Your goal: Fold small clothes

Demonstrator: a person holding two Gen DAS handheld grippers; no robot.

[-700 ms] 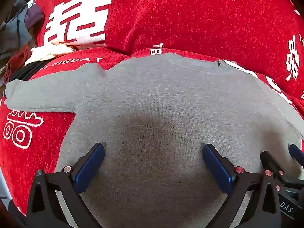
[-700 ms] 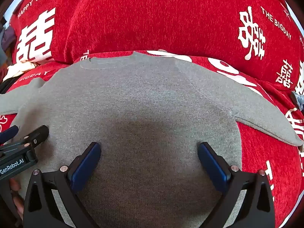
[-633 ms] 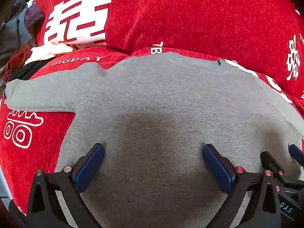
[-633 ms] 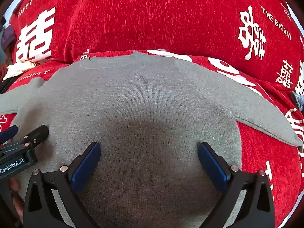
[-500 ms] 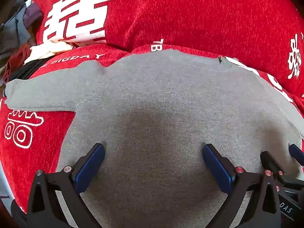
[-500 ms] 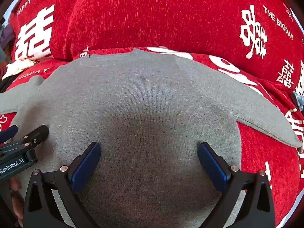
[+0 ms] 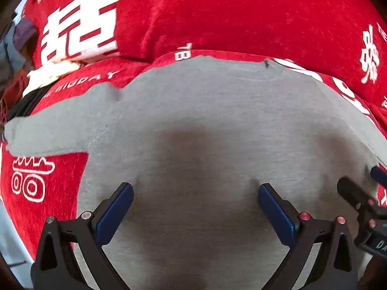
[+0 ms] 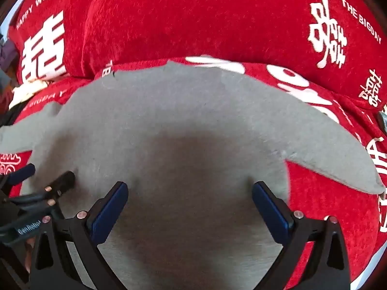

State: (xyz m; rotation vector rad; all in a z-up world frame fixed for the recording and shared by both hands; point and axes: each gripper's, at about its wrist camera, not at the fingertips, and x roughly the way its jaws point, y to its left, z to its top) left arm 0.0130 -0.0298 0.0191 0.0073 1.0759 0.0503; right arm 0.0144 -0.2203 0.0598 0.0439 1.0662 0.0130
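Both the left gripper (image 7: pixel 196 207) and right gripper (image 8: pixel 189 205) hover spread wide over the grey sweater (image 7: pixel 217 133); closing on its flat knit ahead risks bunching both layers.

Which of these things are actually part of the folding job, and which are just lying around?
Part of the job:
grey sweater
left gripper, open
right gripper, open

Lying about:
red cover underneath
heap of clothes at the far left

Ahead of both grippers flat gray sweater (image 7: pixel 205 125) leaves open passage; red cushion (image 8: pixel 193 19) walls off the far side.
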